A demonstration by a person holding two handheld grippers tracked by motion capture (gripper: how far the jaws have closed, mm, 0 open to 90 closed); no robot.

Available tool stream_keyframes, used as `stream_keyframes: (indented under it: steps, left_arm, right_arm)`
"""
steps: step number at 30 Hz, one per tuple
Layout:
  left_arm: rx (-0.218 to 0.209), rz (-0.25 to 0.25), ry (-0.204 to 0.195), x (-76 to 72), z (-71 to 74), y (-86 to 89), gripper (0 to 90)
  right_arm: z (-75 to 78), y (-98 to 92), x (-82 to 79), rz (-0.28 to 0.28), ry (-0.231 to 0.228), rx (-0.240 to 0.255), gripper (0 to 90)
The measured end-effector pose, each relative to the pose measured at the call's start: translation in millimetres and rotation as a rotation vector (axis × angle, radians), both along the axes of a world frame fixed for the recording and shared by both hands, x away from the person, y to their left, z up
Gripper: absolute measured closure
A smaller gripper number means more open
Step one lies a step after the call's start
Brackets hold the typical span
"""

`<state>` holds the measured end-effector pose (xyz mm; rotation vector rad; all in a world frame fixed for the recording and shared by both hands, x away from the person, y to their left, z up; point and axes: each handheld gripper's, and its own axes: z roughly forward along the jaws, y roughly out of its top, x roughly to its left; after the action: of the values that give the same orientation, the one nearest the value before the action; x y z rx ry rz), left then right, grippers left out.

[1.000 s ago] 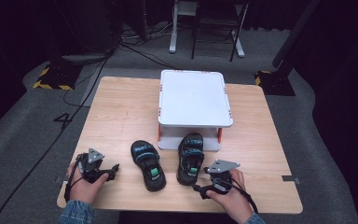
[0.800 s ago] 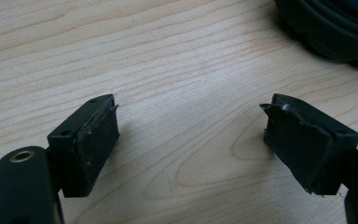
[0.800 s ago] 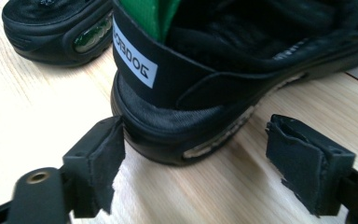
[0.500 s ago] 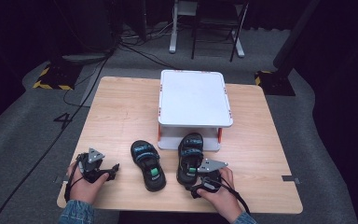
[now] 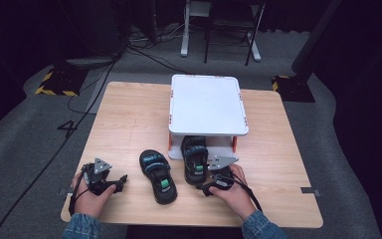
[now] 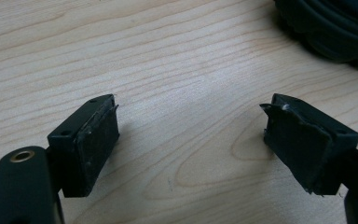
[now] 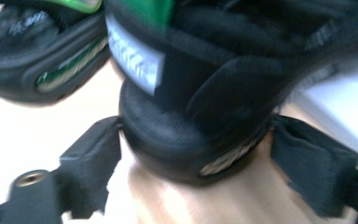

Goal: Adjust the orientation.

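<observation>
Two black sandals with green and teal trim lie on the wooden table [image 5: 129, 119]. The left sandal [image 5: 158, 177] lies alone near the front edge. The right sandal [image 5: 195, 157] has its toe under the white stand [image 5: 206, 104]. My right gripper [image 5: 205, 185] sits at that sandal's heel. In the right gripper view the heel [image 7: 191, 93] fills the gap and both pads touch its sides; the jaws have just been closing on it. The other sandal [image 7: 42, 60] lies at upper left there. My left gripper [image 5: 122, 180] rests open on the table, its jaws [image 6: 191, 140] apart with only wood between them.
The white stand on short orange legs takes up the table's middle back. A sandal's sole [image 6: 326, 28] shows at the left gripper view's top right. Cables, a chair and dark floor lie beyond the table's far edge.
My right hand has slid left along the front of the table until its jaws came around the right sandal's heel. The left hand and the left sandal have stayed put.
</observation>
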<state>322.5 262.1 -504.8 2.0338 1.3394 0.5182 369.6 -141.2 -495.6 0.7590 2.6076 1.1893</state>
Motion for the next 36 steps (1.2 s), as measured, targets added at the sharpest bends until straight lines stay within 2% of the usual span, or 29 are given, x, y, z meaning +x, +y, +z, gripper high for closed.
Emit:
stream_keyframes:
  steps: [1,2,4,5,6,8,15,18,21,23,24,27,29,32,33,36]
  left_arm:
    - [-0.001,-0.001,0.003,0.0,0.1,0.0,17.7]
    - [-0.002,0.000,0.002,0.0,0.0,-0.1,17.7]
    - [-0.003,-0.001,0.002,0.1,-0.1,-0.2,17.6]
    - [0.001,0.000,0.001,0.2,0.1,-0.1,17.6]
    - [-0.001,0.000,0.001,0.1,0.0,-0.3,17.6]
    - [0.000,0.002,-0.001,0.0,-0.1,-0.5,17.6]
    - [0.001,0.002,-0.001,0.1,-0.1,-0.4,17.6]
    - [0.000,-0.002,0.000,0.3,0.1,-0.1,17.6]
    - [-0.003,-0.001,0.000,0.6,-0.2,-0.4,17.5]
    - [0.000,0.000,-0.001,0.8,-0.1,-0.6,17.5]
    - [0.001,-0.001,0.000,0.7,0.0,-0.6,17.5]
    - [-0.002,0.001,0.004,0.3,0.1,-0.9,17.5]
    - [-0.003,0.002,0.001,-0.2,-0.1,-1.3,17.5]
    - [-0.002,-0.003,0.000,-0.8,-0.2,-1.0,17.5]
    - [-0.001,-0.003,0.000,-0.8,-0.1,-0.9,17.5]
    - [-0.002,-0.004,-0.001,-0.7,-0.2,-0.8,17.5]
  right_arm:
    - [2.0,-1.6,3.2,-0.012,-0.004,0.015,31.1]
    - [5.6,-4.3,7.1,-0.012,-0.002,0.062,31.8]
    - [11.7,-5.2,13.1,-0.027,0.022,0.126,33.5]
    - [13.9,-3.9,14.7,-0.029,0.019,0.124,37.6]
    - [16.3,-0.2,16.7,-0.031,-0.012,0.094,39.6]
    - [17.6,6.2,20.3,-0.040,-0.034,0.069,40.4]
    - [13.7,24.5,31.2,-0.098,-0.077,0.061,40.5]
    - [14.0,27.1,29.2,-0.119,-0.094,0.065,43.6]
    - [18.3,22.5,19.3,-0.100,-0.120,0.076,52.5]
    - [20.4,18.6,11.6,-0.082,-0.112,0.100,64.8]
    - [20.7,17.9,6.4,-0.048,-0.086,0.119,74.4]
    - [18.3,25.7,1.5,0.025,-0.061,0.126,81.5]
    - [15.3,33.7,1.7,0.046,-0.069,0.108,83.7]
    - [9.2,46.8,5.3,0.023,-0.139,0.046,87.7]
    - [7.3,49.5,7.7,0.009,-0.154,0.040,90.0]
    - [3.9,52.9,15.6,-0.007,-0.160,0.052,90.0]
